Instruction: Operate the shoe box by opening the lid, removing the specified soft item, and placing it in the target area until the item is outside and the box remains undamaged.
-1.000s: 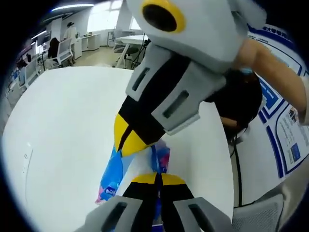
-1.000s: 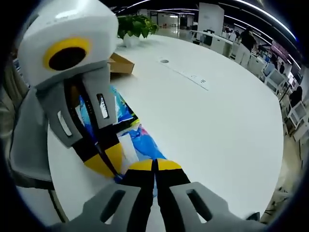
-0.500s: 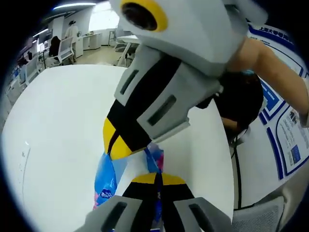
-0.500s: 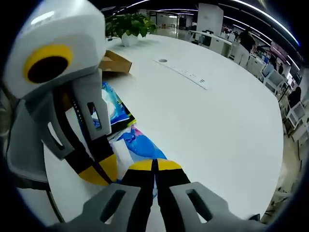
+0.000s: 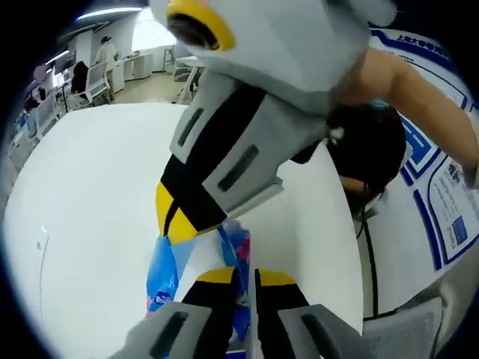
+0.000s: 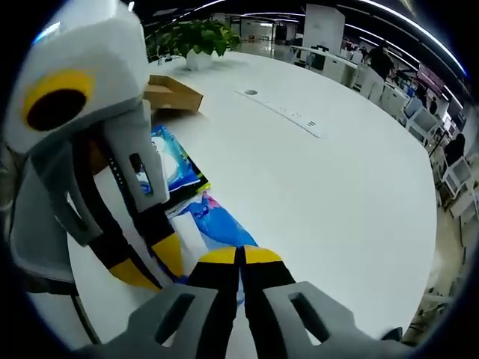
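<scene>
Soft blue-and-pink pack (image 6: 213, 221) out of box, on white tabletop (image 6: 322, 194) between my two claws. Looks light, floppy, crinkly, maybe slippery; I would pinch edge, not middle. Right claw (image 6: 241, 258) squeezed tight on near end. Left claw (image 5: 251, 277) a little apart, pack edge in gap. Brown shoe box (image 6: 174, 96) well behind.

Both claws: grey plastic housings, black jaws, yellow tips — left claw (image 5: 239, 278), right claw (image 6: 240, 258). Slotted grey side plates.
</scene>
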